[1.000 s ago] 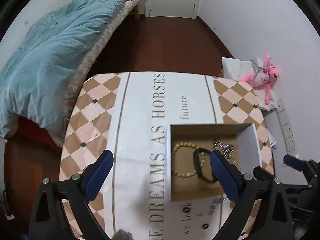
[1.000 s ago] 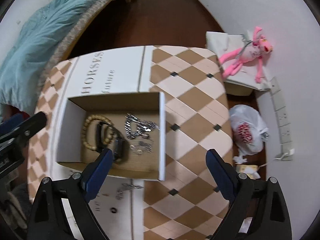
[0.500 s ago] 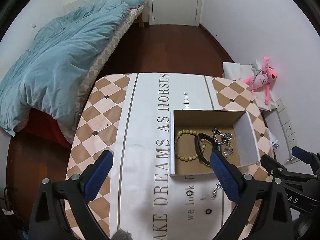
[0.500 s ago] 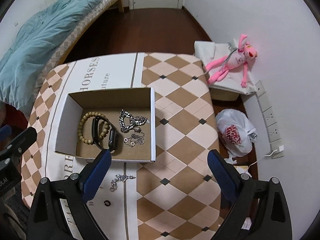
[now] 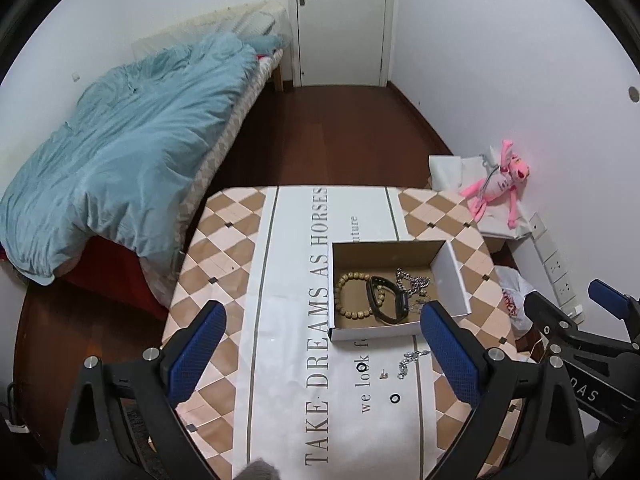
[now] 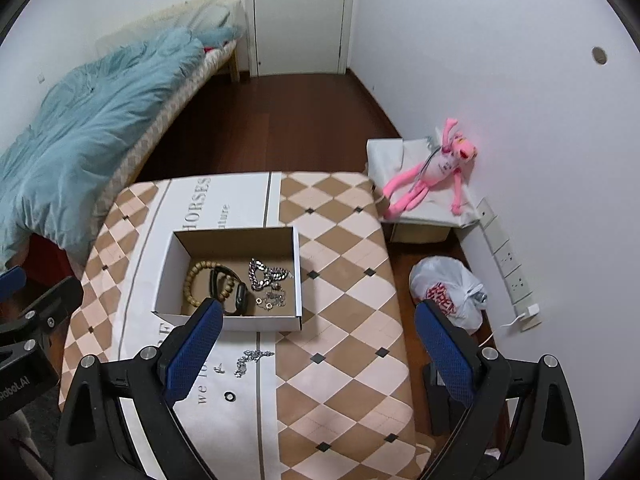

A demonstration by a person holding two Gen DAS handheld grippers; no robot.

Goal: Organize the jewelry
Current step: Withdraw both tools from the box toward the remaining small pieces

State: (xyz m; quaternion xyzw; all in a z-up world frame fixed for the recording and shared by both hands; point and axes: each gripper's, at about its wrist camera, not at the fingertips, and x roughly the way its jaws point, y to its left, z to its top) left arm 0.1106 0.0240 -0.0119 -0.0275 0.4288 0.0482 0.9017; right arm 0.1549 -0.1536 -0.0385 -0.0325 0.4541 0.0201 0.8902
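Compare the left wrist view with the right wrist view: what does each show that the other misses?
Only the left wrist view shows two small black rings on the tablecloth and the right tongs at its edge. Only the right wrist view shows the white plastic bag whole on the floor, a single ring, and the left tongs. Both show the cardboard box holding the bead bracelet, black band and silver chain, plus a loose chain outside it.
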